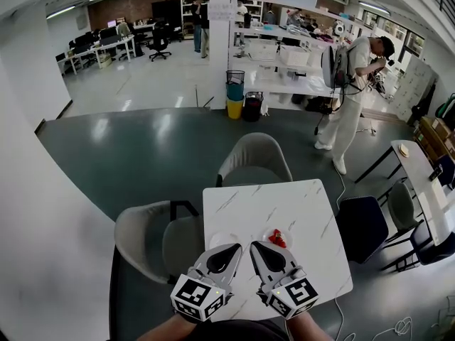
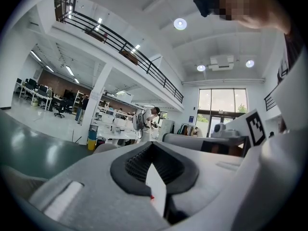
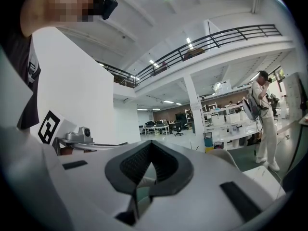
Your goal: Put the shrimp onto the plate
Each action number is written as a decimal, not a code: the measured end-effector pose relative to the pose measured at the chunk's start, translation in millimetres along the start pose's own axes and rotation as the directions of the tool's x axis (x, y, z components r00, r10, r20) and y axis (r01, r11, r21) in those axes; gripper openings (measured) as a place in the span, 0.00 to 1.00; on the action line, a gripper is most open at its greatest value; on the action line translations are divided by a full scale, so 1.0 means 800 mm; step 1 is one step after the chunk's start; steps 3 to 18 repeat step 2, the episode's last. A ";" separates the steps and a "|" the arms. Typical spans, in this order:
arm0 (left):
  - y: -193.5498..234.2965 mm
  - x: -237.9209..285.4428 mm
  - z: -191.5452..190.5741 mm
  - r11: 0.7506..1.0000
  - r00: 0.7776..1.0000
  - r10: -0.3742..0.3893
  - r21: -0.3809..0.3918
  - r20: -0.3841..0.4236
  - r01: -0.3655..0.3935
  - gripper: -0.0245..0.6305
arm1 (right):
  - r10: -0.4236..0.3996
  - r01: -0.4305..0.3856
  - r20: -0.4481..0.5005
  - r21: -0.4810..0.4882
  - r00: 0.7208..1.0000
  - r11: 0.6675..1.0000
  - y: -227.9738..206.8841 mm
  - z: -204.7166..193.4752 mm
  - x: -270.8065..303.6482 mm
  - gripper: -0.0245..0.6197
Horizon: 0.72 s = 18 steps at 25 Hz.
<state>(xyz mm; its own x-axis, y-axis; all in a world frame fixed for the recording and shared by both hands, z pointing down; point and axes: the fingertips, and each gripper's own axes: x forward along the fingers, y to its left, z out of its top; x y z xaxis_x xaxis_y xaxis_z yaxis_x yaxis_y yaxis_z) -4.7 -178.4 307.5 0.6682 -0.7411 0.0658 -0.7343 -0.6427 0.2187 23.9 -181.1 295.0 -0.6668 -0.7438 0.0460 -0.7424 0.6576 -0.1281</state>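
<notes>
A small red shrimp lies on the white marble table, near its front, on what looks like a small pale dish; I cannot make out the dish's rim clearly. My right gripper is just left of the shrimp, not touching it, its jaws together and empty. My left gripper is beside it, pointing the same way, also shut and empty. In the left gripper view the left gripper has its dark pads meeting at the tip. The right gripper looks the same in its own view. Both gripper cameras look out across the room.
A grey chair stands at the table's far side, another grey chair at its left, and a dark blue chair at its right. A person stands further back on the right. Another table runs along the right edge.
</notes>
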 end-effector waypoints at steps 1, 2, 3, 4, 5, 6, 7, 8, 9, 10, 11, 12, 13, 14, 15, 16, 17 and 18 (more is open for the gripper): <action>0.000 0.001 -0.003 1.000 1.000 -0.001 0.000 0.001 0.001 0.05 | -0.001 0.001 0.000 -0.003 1.000 1.000 -0.001 -0.003 0.000 0.04; 0.000 0.002 -0.007 1.000 1.000 -0.002 0.000 0.003 0.002 0.05 | -0.002 0.002 0.000 -0.005 1.000 1.000 -0.002 -0.006 -0.001 0.04; 0.000 0.002 -0.007 1.000 1.000 -0.002 0.000 0.003 0.002 0.05 | -0.002 0.002 0.000 -0.005 1.000 1.000 -0.002 -0.006 -0.001 0.04; 0.000 0.002 -0.007 1.000 1.000 -0.002 0.000 0.003 0.002 0.05 | -0.002 0.002 0.000 -0.005 1.000 1.000 -0.002 -0.006 -0.001 0.04; 0.000 0.002 -0.007 1.000 1.000 -0.002 0.000 0.003 0.002 0.05 | -0.002 0.002 0.000 -0.005 1.000 1.000 -0.002 -0.006 -0.001 0.04; 0.000 0.002 -0.007 1.000 1.000 -0.002 0.000 0.003 0.002 0.05 | -0.002 0.002 0.000 -0.005 1.000 1.000 -0.002 -0.006 -0.001 0.04; 0.000 0.002 -0.007 1.000 1.000 -0.002 0.000 0.003 0.002 0.05 | -0.002 0.002 0.000 -0.005 1.000 1.000 -0.002 -0.006 -0.001 0.04; 0.000 0.002 -0.007 1.000 1.000 -0.002 0.000 0.003 0.002 0.05 | -0.002 0.002 0.000 -0.005 1.000 1.000 -0.002 -0.006 -0.001 0.04; 0.000 0.002 -0.007 1.000 1.000 -0.002 0.000 0.003 0.002 0.05 | -0.002 0.002 0.000 -0.005 1.000 1.000 -0.002 -0.006 -0.001 0.04; 0.000 0.002 -0.007 1.000 1.000 -0.002 0.000 0.003 0.002 0.05 | -0.002 0.002 0.000 -0.005 1.000 1.000 -0.002 -0.006 -0.001 0.04; 0.000 0.002 -0.007 1.000 1.000 -0.002 0.000 0.003 0.002 0.05 | -0.002 0.002 0.000 -0.005 1.000 1.000 -0.002 -0.006 -0.001 0.04; 0.000 0.002 -0.007 1.000 1.000 -0.002 0.000 0.003 0.002 0.05 | -0.002 0.002 0.000 -0.005 1.000 1.000 -0.002 -0.006 -0.001 0.04; 0.000 0.002 -0.007 1.000 1.000 -0.002 0.000 0.003 0.002 0.05 | -0.002 0.002 0.000 -0.005 1.000 1.000 -0.002 -0.006 -0.001 0.04; 0.000 0.002 -0.007 1.000 1.000 -0.002 0.000 0.003 0.002 0.05 | -0.002 0.002 0.000 -0.005 1.000 1.000 -0.002 -0.006 -0.001 0.04; 0.000 0.002 -0.007 1.000 1.000 -0.002 0.000 0.003 0.002 0.05 | -0.002 0.002 0.000 -0.005 1.000 1.000 -0.002 -0.006 -0.001 0.04; 0.000 0.002 -0.007 1.000 1.000 -0.002 0.000 0.003 0.002 0.05 | -0.002 0.002 0.000 -0.005 1.000 1.000 -0.002 -0.006 -0.001 0.04; 0.000 0.002 -0.007 1.000 1.000 -0.002 0.000 0.003 0.002 0.05 | -0.002 0.002 0.000 -0.005 1.000 1.000 -0.002 -0.006 -0.001 0.04; 0.000 0.002 -0.007 1.000 1.000 -0.002 0.000 0.003 0.002 0.05 | -0.002 0.002 0.000 -0.005 1.000 1.000 -0.002 -0.006 -0.001 0.04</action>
